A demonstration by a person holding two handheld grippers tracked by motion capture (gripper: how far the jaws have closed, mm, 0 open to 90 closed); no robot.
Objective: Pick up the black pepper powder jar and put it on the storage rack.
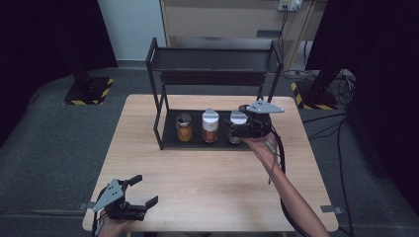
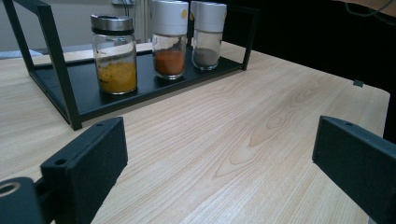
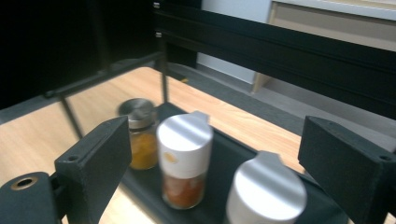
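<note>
The right gripper (image 1: 240,129) hangs over the right end of the rack's (image 1: 157,89) lower tray (image 2: 154,86), its jaws spread wide with nothing pressed between them, and the jar nearest it is the white-capped jar of dark powder (image 3: 266,196), which stands on that tray at the right of the row, just below and between the open jaws in the right gripper view; the step in hand looks like a reach for that jar or a pull away from it, and I cannot tell which; to grip it well, the jaws should come down one on each side of the glass body beneath the cap, since the smooth white cap may slip, and they should stay clear of the white-capped jar of red spice (image 3: 183,161) standing close beside it; the top shelf (image 1: 212,60) sits low overhead, so any lift should be short and then drawn out towards the person; the left gripper (image 1: 141,190) rests at the near left corner of the table (image 1: 207,187), also spread open and empty, well apart from the rack; counted: three jars, two with white caps and one metal-capped jar of yellow spice (image 2: 114,53); one rack with two levels; two grippers; one table.
</note>
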